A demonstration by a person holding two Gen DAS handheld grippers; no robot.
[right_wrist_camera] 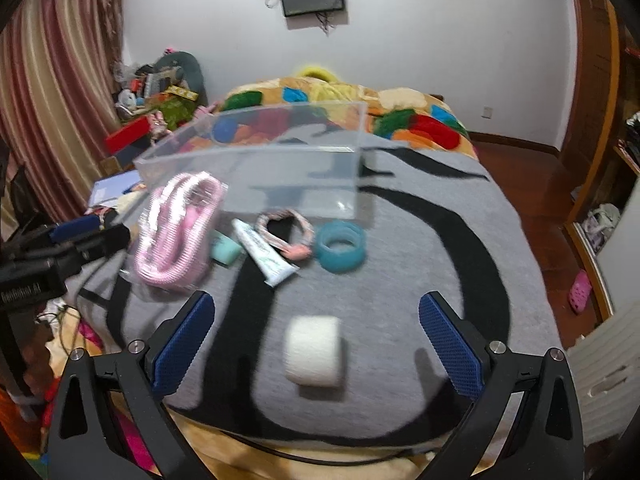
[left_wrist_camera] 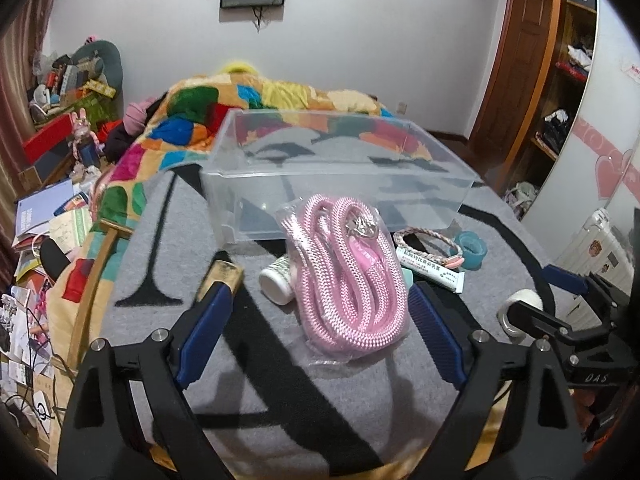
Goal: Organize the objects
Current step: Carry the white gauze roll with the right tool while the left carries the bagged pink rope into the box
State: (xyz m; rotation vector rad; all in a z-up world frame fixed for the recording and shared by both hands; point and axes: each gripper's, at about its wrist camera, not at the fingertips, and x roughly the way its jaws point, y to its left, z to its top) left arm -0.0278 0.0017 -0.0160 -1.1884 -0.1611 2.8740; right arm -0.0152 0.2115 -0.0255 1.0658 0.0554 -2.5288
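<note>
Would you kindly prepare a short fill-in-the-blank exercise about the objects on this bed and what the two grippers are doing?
1. The bagged rope between the left gripper fingers is coloured ____.
2. The clear plastic box holds ____ of the loose objects yet.
3. The white roll of tape lies between the open fingers of the ____ gripper.
4. The ring of tape beside the tube is coloured ____.

Missing words: pink; none; right; teal
</note>
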